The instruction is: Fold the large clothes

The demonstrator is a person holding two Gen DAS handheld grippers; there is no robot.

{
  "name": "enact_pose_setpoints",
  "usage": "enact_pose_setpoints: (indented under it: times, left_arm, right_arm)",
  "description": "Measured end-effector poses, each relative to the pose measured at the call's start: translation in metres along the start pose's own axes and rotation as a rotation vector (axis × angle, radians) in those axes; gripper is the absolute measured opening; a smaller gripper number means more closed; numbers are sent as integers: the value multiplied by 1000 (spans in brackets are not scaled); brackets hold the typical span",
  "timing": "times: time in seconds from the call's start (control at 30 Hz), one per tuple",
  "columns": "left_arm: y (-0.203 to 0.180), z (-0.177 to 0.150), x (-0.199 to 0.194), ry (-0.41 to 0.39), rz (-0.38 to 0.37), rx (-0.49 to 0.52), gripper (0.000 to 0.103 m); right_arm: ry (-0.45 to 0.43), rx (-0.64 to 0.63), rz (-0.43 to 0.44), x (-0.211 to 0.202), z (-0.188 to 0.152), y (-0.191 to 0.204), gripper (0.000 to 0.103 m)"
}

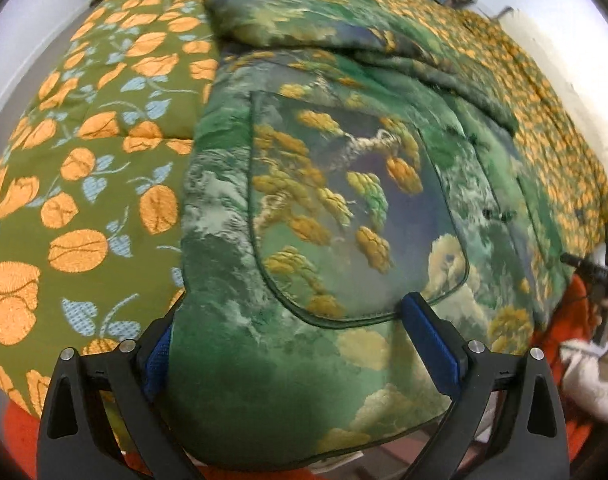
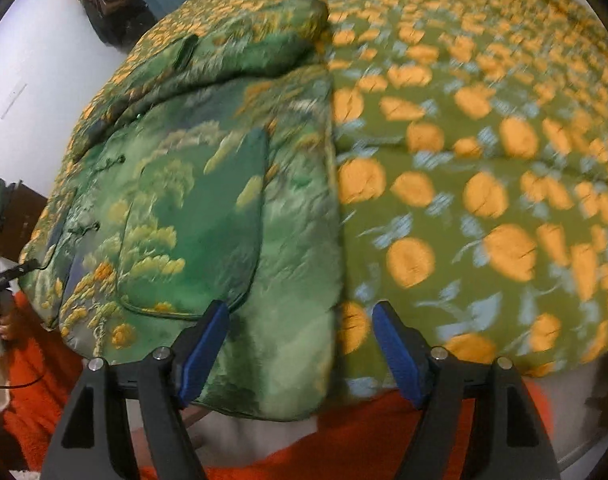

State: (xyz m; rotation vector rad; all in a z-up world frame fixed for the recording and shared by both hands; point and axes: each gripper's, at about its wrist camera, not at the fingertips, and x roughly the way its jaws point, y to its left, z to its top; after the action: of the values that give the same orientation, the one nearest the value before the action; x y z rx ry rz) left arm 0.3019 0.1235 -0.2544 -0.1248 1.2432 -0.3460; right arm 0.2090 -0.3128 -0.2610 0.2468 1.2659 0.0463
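A large padded green jacket [image 1: 324, 208] with a tree-and-cloud landscape print lies flat on the bed, its big patch pocket [image 1: 344, 216] facing up and a sleeve folded across the top. My left gripper [image 1: 291, 320] is open, its blue pads straddling the jacket's bottom hem, which bulges between the jaws. In the right wrist view the jacket [image 2: 207, 208] fills the left half. My right gripper [image 2: 299, 320] is open over the jacket's right bottom corner, hovering at the hem.
The bed is covered by an olive quilt with orange flowers [image 1: 83, 160], also in the right wrist view [image 2: 484, 184]. Orange fabric [image 2: 344, 440] lies below the bed edge. White walls flank the bed. The other hand and gripper show at the right edge [image 1: 600, 276].
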Motion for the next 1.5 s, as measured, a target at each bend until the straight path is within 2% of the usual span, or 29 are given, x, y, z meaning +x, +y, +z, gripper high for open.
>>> enact_pose_setpoints:
  times: [0.1, 0.17, 0.27, 0.33, 0.37, 0.4, 0.43, 0.47, 0.5, 0.6, 0.77, 0.87, 1.17, 1.4, 1.5]
  left_arm:
    - [4, 0, 4, 10, -40, -31, 98]
    - [5, -1, 4, 18, -51, -43, 97]
    - [4, -3, -1, 37, -52, -36, 83]
    - [2, -4, -3, 54, -43, -29, 70]
    - [0, -4, -4, 66, -33, -24, 60]
    - [-2, -3, -5, 73, -12, -20, 48]
    - [-2, -3, -7, 75, -2, -17, 39]
    - [-3, -1, -10, 79, 3, -19, 24]
    - [-2, -1, -13, 79, -3, -25, 17]
    - [-6, 5, -28, 60, -12, -35, 12]
    - [-11, 6, -56, 21, -49, -39, 12]
    - [-12, 3, -68, 18, -61, -41, 12]
    - [-2, -36, -91, 33, -92, -95, 12]
    - [5, -75, -107, 70, -113, -124, 12]
    - [3, -89, -124, 85, -117, -98, 12]
  right_arm:
    - [28, -8, 39, 14, -3, 5, 76]
    - [35, -25, 28, 18, -3, 11, 78]
    - [41, -43, 58, 15, -3, 20, 75]
    - [43, -64, 62, 10, -1, 26, 51]
    - [42, -68, 63, 8, 1, 28, 30]
    - [40, -67, 69, 6, 3, 30, 23]
    - [43, -60, 70, 3, 6, 32, 22]
    - [43, -59, 71, 3, 9, 33, 18]
    - [36, -65, 75, 0, 11, 37, 16]
    - [7, -81, 82, -13, 17, 47, 14]
    - [-50, -94, 118, -44, 24, 59, 14]
    - [-57, -94, 131, -53, 23, 59, 14]
    - [-31, -70, 177, -72, -3, 55, 14]
    - [33, -44, 195, -75, -34, 57, 13]
    - [60, -14, 240, -85, -42, 57, 13]
